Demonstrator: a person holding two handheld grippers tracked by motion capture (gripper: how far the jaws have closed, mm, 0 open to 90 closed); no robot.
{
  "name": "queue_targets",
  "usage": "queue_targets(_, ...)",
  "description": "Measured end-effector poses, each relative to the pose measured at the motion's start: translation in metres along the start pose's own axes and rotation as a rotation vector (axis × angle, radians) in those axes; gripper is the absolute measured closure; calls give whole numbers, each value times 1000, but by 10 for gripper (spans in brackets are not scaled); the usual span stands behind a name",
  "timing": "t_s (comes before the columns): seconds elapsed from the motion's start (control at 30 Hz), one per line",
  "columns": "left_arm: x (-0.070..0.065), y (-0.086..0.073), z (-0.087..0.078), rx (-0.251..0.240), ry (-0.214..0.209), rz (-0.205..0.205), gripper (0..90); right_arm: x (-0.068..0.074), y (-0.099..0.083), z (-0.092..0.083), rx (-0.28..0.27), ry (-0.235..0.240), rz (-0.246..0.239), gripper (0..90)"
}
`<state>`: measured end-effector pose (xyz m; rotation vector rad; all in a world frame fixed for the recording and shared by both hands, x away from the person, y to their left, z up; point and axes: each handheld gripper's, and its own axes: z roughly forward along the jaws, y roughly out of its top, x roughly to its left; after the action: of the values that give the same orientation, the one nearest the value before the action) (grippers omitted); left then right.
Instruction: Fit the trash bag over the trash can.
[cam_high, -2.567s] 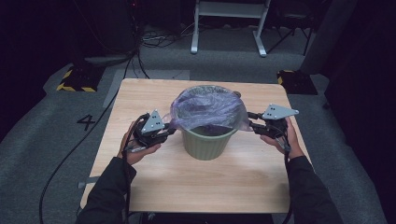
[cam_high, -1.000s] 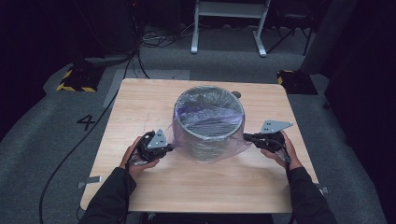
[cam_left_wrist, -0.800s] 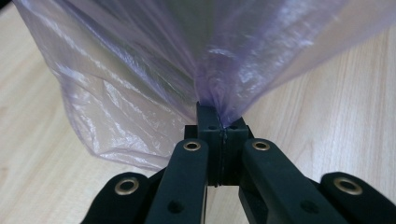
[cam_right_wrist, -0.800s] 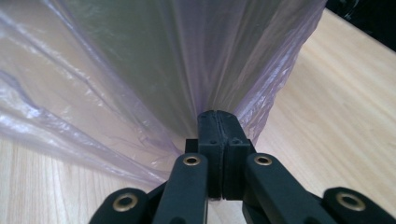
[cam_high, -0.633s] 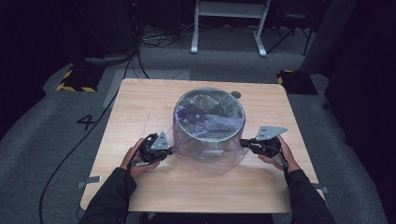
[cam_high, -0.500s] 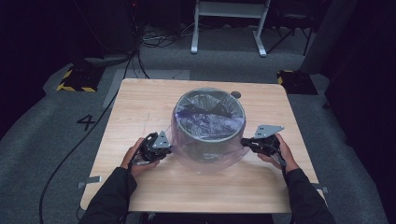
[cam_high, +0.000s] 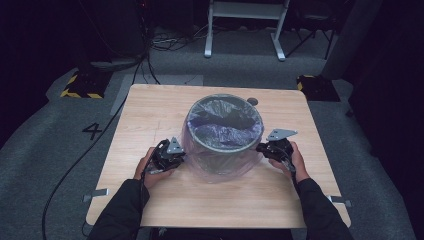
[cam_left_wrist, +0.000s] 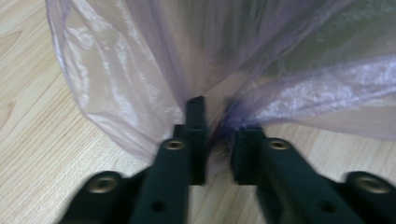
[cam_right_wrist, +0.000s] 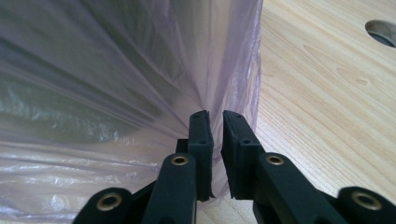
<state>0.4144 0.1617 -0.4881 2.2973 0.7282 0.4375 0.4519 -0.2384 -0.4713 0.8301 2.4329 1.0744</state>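
Bin (cam_high: 225, 145) at frame centre veiled by purple bag (cam_high: 220, 167). Left gripper (cam_left_wrist: 218, 135) and right gripper (cam_right_wrist: 215, 135) just easing apart, film still bunched between; pad contact unclear.

Square wooden table (cam_high: 150, 115), pale grain, rounded corners, standing on grey carpet (cam_high: 55, 165). At centre, resting directly on the top: green bin (cam_high: 220, 150) wrapped in clear purple-tinted plastic bag (cam_high: 200, 150), hem of bag spread on the wood. Near far edge, just beyond bin: small round hole (cam_high: 252, 101).
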Motion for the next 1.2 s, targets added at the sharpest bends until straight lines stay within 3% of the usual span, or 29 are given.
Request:
queue_targets(0.1, -3, -1, -5, -27, 15, -10, 614, -1, -1, 1, -5, -3, 23, 814)
queue_targets(0.2, -5, 0, -8, -44, 1, -17, 420, -3, -3, 0, -10, -15, 40, 820)
queue_targets(0.23, -7, 1, -12, -58, 4, -26, 420, -3, -3, 0, -10, -15, 40, 820)
queue_targets(0.27, -8, 1, -15, -79, -2, -36, 285, -6, -4, -1, -22, -30, 55, 839)
queue_targets(0.33, -11, 0, -23, -128, 2, -49, 248, -6, -4, -1, -27, -39, 61, 840)
queue_targets(0.37, -13, -1, -29, -151, -11, -66, 148, -8, -4, -2, -37, -52, 74, 840)
queue_targets(0.4, -15, -1, -32, -162, -18, -73, 150, -8, -4, -3, -43, -58, 80, 840)
queue_targets(0.5, -21, -4, -43, -186, 18, -67, 155, -10, -5, -5, -50, -67, 93, 819)
queue_targets(0.6, -26, -6, -52, -216, 18, -69, 154, -12, -6, -7, -65, -65, 117, 680)
queue_targets(0.73, -31, -10, -62, -233, 35, -97, 153, -13, -6, -16, -100, -10, 125, 534)
queue_targets(0.83, -35, -14, -62, -219, 41, -95, 152, -12, -5, -25, -123, -6, 123, 413)
queue_targets(0.93, -40, -17, -52, -161, 46, -93, 152, -10, -4, -34, -148, -8, 110, 346)
queue_targets(1.07, -46, -18, -38, -92, 27, -78, 162, -7, -1, -48, -199, -5, 102, 320)
queue_targets(1.2, -50, -22, -36, -91, 10, -80, 168, -4, 7, -66, -249, -3, 78, 318)
